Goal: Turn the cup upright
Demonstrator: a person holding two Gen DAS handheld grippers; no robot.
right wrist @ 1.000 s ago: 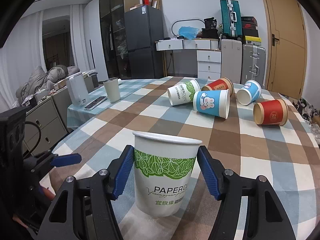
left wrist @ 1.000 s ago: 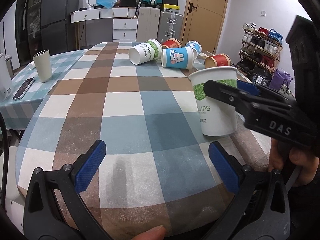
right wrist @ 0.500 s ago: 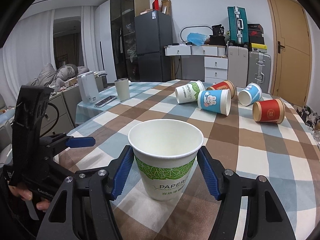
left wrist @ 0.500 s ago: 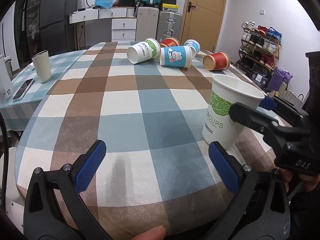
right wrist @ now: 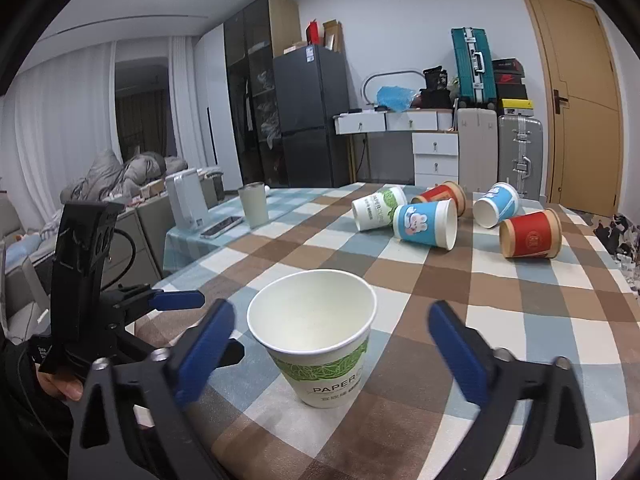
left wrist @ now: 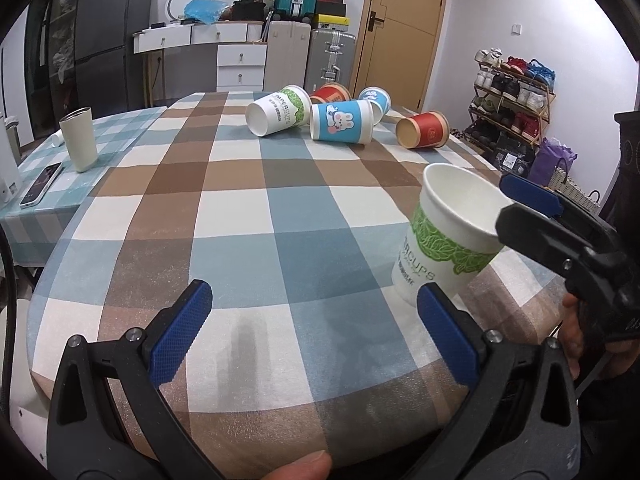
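Checked cloth in brown, blue and white covers the round table (left wrist: pixel 248 216), with a dark fridge, white drawers, suitcases and a wooden door behind it. Near the front right edge stands the white paper cup with a green leaf band (right wrist: pixel 316 344), mouth up and base on the cloth; from the left wrist view the same cup (left wrist: pixel 444 240) appears slightly tilted by the lens. The right gripper (right wrist: pixel 328 344) has its blue-padded fingers spread wide on either side of the cup, with a clear gap between each pad and the cup wall, so it grips nothing. The left gripper (left wrist: pixel 316 320) is also wide apart and holds nothing, hovering over bare cloth just left of the cup. Farther back on the table, five paper cups lie on their sides in a cluster: a white and green one (left wrist: pixel 278 116), a blue one with a rabbit print (left wrist: pixel 342 122), a second blue one (left wrist: pixel 376 102), a red one partly hidden behind them (left wrist: pixel 330 92), and another red one (left wrist: pixel 424 130) set a little apart to the right. On a lower side table sit a cream tumbler (left wrist: pixel 78 142) and a phone (left wrist: pixel 40 184).
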